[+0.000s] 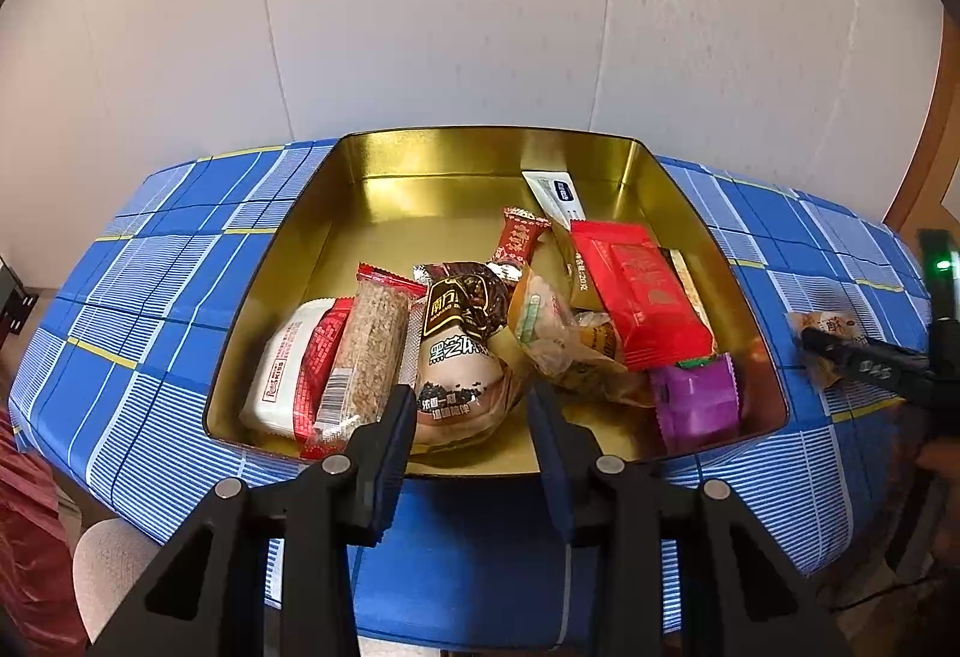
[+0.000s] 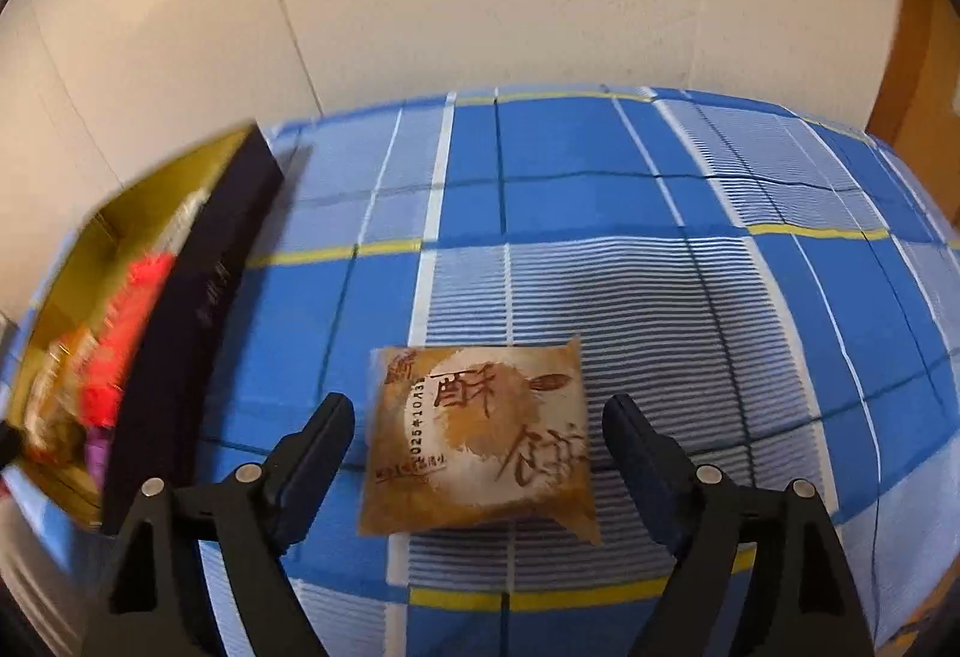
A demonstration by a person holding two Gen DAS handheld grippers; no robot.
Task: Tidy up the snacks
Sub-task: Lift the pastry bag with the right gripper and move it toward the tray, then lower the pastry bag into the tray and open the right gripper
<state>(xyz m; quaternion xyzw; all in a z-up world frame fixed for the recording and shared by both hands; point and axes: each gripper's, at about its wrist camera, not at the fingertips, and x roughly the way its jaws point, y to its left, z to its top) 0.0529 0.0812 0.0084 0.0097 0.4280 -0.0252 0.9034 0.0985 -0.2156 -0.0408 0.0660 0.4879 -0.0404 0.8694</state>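
One snack is not in the tin yet. It is a flat brown pastry packet (image 2: 480, 435) lying on the blue checked cloth (image 2: 600, 189) of the desk, to the right of the gold tin (image 1: 384, 159). My right gripper (image 2: 477, 438) hangs over it with the jaws spread wide, one on each side of the packet, holding nothing. I cannot tell if they touch the cloth.

I think the packet is light and puffy, with a crumbly cake inside that could break if I squeeze hard. The wrapper looks shiny, so it may slip. I would pinch it softly across the middle, on its two side edges.

Inside the tin lie many snacks in a heap: a red packet (image 1: 642, 297), a purple one (image 1: 699, 396), a grain bar (image 1: 366, 351), a black sesame pack (image 1: 459, 351) and a white and red pack (image 1: 288, 369). My left gripper (image 1: 471, 420) waits at the near edge of the tin, jaws apart and empty.

Some things are hard to see. The tin looks blurry in the right wrist view. The heap hides the snacks below. From the left wrist view, the pastry packet sits far at the side, partly behind my right gripper.
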